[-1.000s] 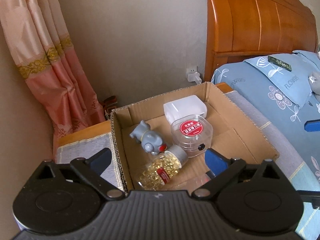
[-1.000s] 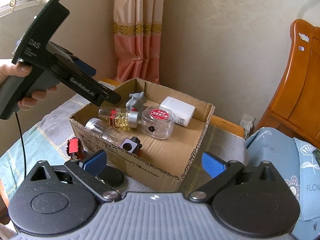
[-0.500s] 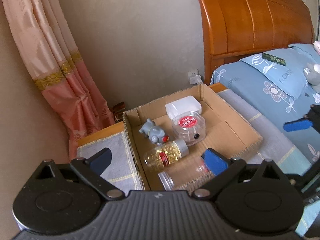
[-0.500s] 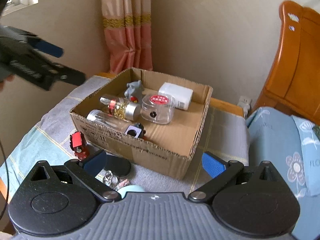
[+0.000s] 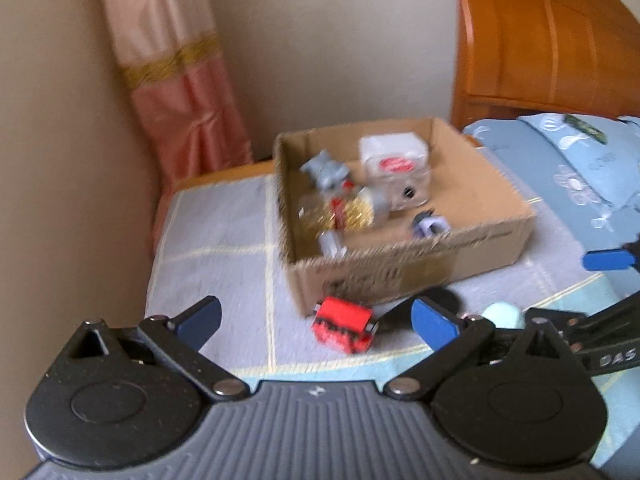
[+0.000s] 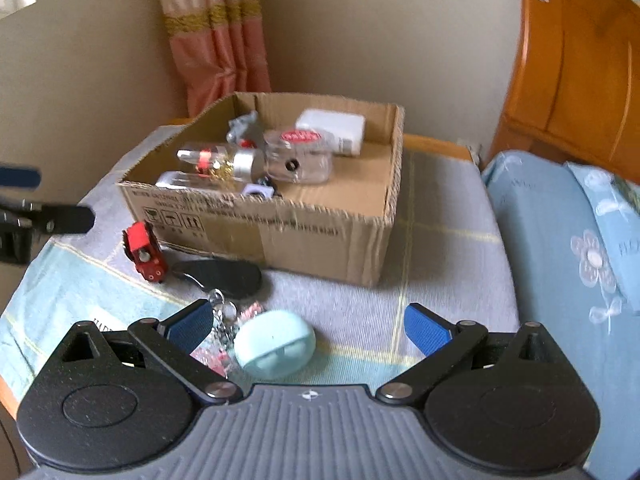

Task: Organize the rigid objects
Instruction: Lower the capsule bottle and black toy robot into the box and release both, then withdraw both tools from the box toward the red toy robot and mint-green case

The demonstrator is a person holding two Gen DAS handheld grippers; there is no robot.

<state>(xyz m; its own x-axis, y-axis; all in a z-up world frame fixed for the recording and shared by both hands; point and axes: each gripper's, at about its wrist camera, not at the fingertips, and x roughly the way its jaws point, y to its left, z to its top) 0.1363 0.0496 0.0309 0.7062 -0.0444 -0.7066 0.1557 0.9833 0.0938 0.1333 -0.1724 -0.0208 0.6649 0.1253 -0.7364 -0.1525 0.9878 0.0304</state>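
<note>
The corrugated cardboard box sits on the cloth-covered bench, its far side near the wall, bare cloth left and right. Inside lie a capsule bottle, clear round tub, grey figurine and white case. Before its front wall: red toy truck, black oval fob, smooth mint case. Left claw and right claw both gape wide, empty.

Left tongs: fingers spread wide, blue pads apart, nothing between them. Right tongs: likewise wide apart and empty, pads angled outward. Each pair shows at the edge of the other's view, level and side by side.
</note>
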